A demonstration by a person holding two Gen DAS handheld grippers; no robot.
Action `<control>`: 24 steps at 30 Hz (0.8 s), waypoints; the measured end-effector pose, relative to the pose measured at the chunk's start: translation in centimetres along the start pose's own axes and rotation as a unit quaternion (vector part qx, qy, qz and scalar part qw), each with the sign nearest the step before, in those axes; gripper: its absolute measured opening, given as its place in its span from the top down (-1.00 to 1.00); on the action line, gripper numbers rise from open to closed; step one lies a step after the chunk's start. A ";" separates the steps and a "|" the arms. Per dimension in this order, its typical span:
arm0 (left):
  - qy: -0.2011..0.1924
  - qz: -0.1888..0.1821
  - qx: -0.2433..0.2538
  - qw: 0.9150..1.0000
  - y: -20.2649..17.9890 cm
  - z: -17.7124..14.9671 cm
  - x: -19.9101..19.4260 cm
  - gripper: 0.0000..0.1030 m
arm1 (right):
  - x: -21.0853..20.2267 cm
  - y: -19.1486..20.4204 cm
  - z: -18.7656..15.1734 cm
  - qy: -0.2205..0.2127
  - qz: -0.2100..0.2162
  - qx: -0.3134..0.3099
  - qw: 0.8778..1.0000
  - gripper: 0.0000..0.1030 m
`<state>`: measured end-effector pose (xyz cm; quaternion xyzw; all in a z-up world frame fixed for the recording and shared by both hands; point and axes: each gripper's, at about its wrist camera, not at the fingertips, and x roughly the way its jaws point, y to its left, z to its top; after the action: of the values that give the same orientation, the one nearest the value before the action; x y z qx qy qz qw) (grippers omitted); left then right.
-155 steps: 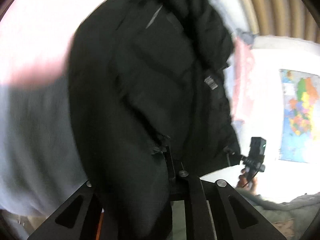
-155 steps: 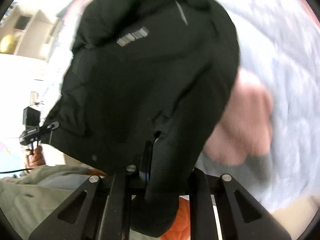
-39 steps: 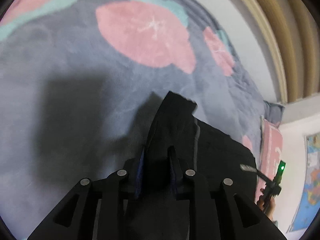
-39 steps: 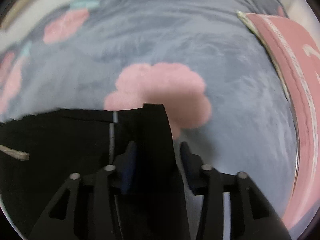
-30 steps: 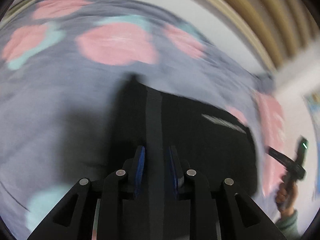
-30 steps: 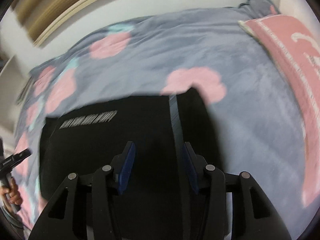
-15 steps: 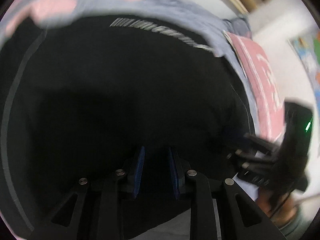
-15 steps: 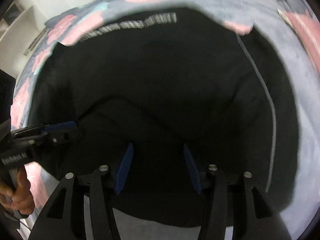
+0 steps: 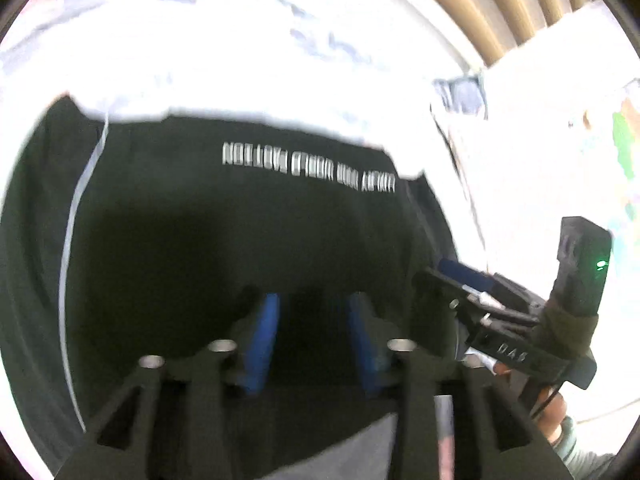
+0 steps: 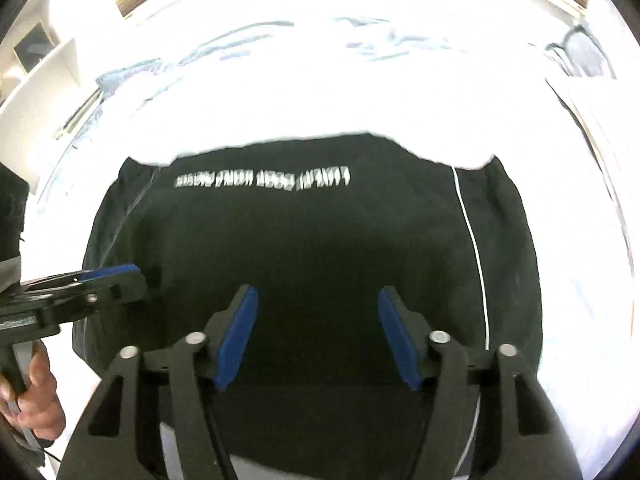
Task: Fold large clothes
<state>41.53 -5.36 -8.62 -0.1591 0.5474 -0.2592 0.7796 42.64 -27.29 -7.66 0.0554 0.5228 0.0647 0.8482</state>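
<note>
A large black garment (image 9: 224,232) with a line of white lettering and thin white side stripes lies spread flat on the bed; it also shows in the right wrist view (image 10: 320,232). My left gripper (image 9: 314,316) is open and empty, hovering over the garment's near part. My right gripper (image 10: 318,320) is open wide and empty over the same near part. Each gripper shows in the other's view: the right one at the garment's right edge (image 9: 472,280), the left one at its left edge (image 10: 92,280).
The bed cover (image 10: 320,80) is overexposed to near white around the garment. A pillow (image 10: 600,128) lies at the right. A map hangs on the wall (image 9: 624,144). Shelves (image 10: 36,56) stand at the far left.
Both grippers have let go of the garment, which is now laid flat, and have drawn back toward its near edge. Both jaws have opened wider. The view has brightened sharply.
</note>
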 end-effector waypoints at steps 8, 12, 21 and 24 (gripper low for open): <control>0.033 0.067 -0.028 0.997 3.8 2.7 6.9 -0.17 | 10.2 -1.7 1.3 0.068 -0.013 0.023 0.997 -0.35; 0.030 0.111 0.019 0.993 2.2 2.2 7.9 -0.17 | 10.5 -1.4 1.3 0.069 -0.019 0.017 0.997 -0.36; 0.008 0.080 0.082 0.993 -0.6 -1.7 0.3 -0.17 | 3.2 0.1 -1.7 0.033 0.011 -0.012 0.999 -0.36; 0.006 0.082 0.094 0.992 -0.8 -4.2 -1.7 -0.17 | 1.3 0.9 -4.3 0.039 0.021 -0.029 0.999 -0.36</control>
<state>36.95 -4.85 -8.37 -0.0383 0.5367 -0.2457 0.8063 39.33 -26.05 -10.62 0.0395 0.5518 0.0993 0.8271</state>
